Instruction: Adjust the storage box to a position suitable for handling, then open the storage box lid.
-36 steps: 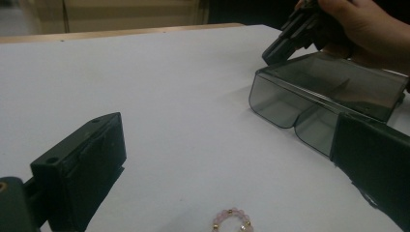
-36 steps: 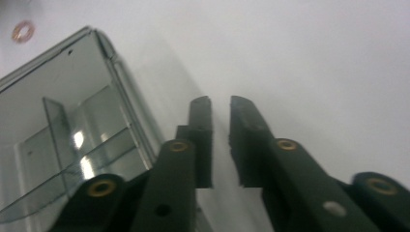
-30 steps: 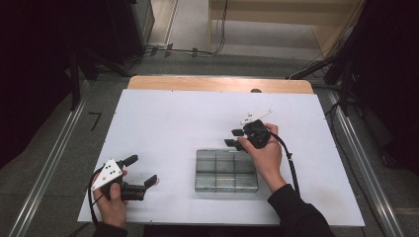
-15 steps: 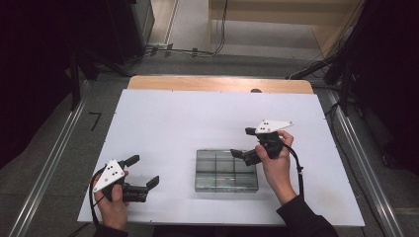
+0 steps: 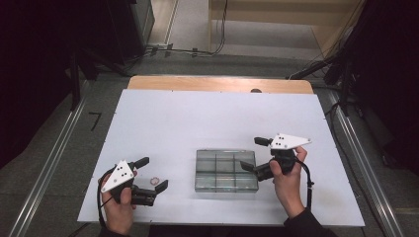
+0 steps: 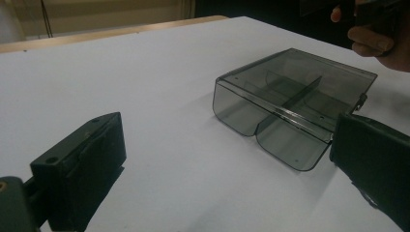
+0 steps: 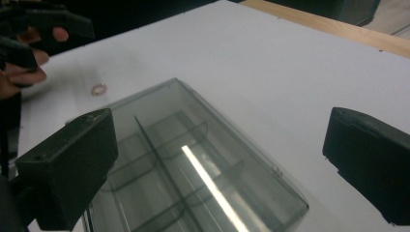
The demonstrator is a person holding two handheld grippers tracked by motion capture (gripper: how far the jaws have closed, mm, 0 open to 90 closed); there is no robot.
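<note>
lying shut near the table's (image 5: 163,123) front middle, the box (image 5: 226,170) is a smoky clear case with dividers. a small ring (image 5: 154,180) rests on the table just beside the left gripper (image 5: 154,174), whose jaws stand wide and empty. the right gripper (image 5: 254,154) hovers at the box's right end; its jaws have just been opening and stand wide, nothing between them. risks, as judged: the slick lid may slip from the pads, the light box may slide when pushed, and the ring is easily knocked away.
</note>
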